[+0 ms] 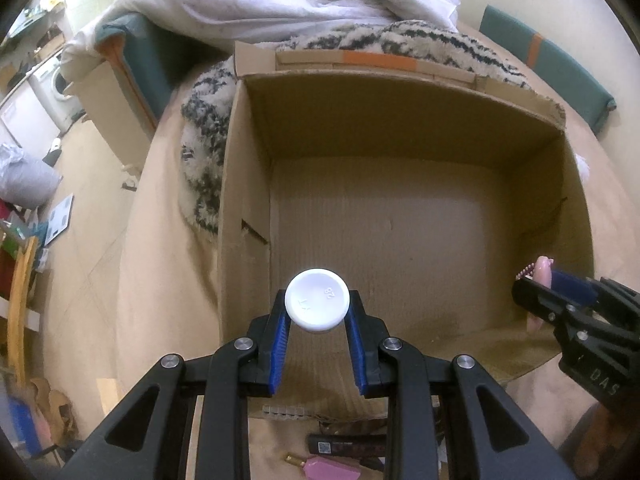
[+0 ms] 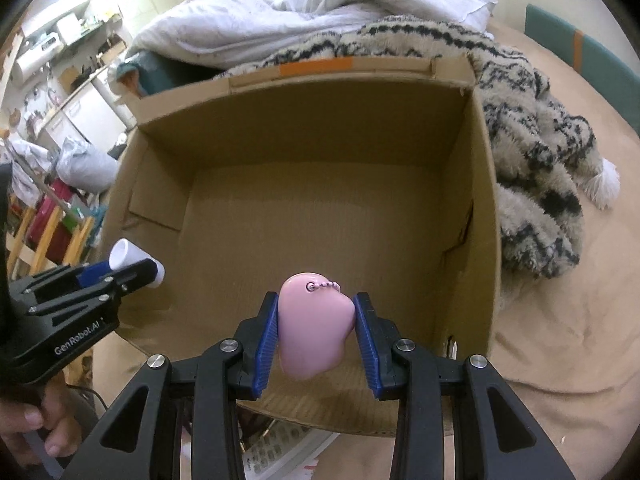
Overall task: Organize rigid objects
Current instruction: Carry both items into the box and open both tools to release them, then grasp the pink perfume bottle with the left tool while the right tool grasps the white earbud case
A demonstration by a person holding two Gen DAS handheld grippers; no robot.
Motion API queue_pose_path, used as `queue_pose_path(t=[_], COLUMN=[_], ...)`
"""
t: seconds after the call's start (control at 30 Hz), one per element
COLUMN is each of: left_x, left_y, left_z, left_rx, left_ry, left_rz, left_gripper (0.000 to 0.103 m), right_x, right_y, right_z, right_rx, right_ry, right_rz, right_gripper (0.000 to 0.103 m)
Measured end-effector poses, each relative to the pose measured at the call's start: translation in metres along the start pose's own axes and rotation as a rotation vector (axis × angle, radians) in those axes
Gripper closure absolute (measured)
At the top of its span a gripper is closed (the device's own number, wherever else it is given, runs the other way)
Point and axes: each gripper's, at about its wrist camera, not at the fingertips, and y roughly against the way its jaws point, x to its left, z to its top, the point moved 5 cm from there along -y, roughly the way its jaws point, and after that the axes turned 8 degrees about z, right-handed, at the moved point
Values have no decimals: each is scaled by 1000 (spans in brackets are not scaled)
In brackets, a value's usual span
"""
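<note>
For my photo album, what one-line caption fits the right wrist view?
Right gripper holding a smooth pink plastic object over an open brown cardboard box.

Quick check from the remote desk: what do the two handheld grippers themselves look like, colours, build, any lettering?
Both match: black plastic linkage arms with triangular cut-outs and silver round pivot bolts, ending in ribbed blue finger pads. The left gripper carries white "GenRobot.AI" lettering on its body, readable in the right wrist view. The right gripper shows partial white letters, "DAS", on its side. A bare hand grips the left handle; no cable is clearly identifiable.
</note>
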Motion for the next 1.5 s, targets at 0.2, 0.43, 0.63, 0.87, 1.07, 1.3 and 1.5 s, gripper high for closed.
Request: queue_pose_path(t=[0.2,0.43,0.63,0.87,1.07,1.3,1.5], left_x=[0,0,-2,-5,-11,-3,-3], left_y=[-3,-4,-4,4,11,14,29], left_z=[-1,-3,-4,-2,0,0,-3], left_rx=[12,13,3,-30,-69,-71,-109], left_ry=[0,-10,-19,-28,-55,-28,-24], left_rz=[12,24,36,6,34,9,5], left_gripper=[79,79,79,51,37,36,36], right_x=[-5,-4,-7,-8,-11,-11,-6], right_y=[-3,-6,-3,9,16,18,20], right_z=[0,0,2,8,12,14,10], right_rx=[9,20,1,-56,-82,-96,-93], right_ry=[-22,-26,-40,-65,-102,-123,-87], right_rz=[-2,3,6,51,79,88,76], right_gripper=[64,64,64,36,19,14,14])
